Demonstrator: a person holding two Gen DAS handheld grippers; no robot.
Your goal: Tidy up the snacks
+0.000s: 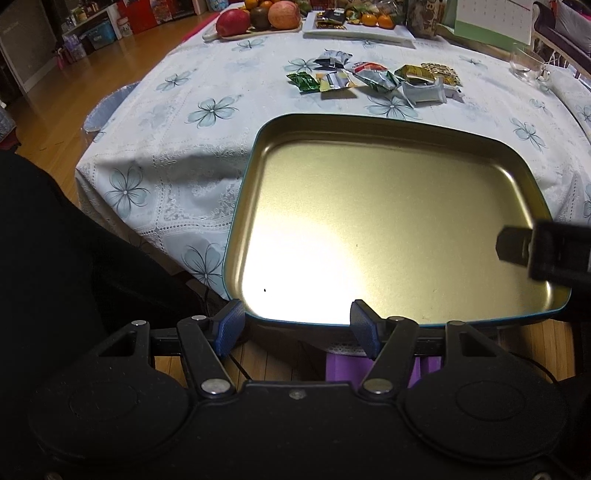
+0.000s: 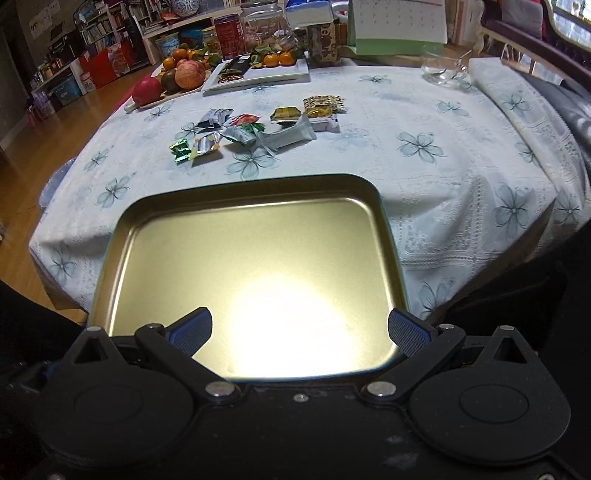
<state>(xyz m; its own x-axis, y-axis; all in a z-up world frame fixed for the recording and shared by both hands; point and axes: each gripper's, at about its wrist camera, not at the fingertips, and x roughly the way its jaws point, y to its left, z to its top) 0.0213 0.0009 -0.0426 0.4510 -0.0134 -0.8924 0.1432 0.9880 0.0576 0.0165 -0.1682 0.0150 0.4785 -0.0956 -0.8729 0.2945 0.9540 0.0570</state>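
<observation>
Left hand-held gripper (image 1: 297, 325) spread wide at near rim of gold tin tray (image 1: 388, 229), gripping nothing; right hand-held gripper (image 2: 299, 330) wide over tray, empty. Snack packets (image 2: 255, 129) all loose on desk (image 2: 424, 110) beyond tray, none inside. Sorting not begun.

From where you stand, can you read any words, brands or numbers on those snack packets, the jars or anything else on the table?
None can be quoted with certainty.
Snack wrappers: print too small and blurred.
Red can: white lettering, unreadable.
Brown jar: large pale letters, cut off and blurred.
Calendar: number grid, digits too faint.
Gold tin tray: no text.
</observation>
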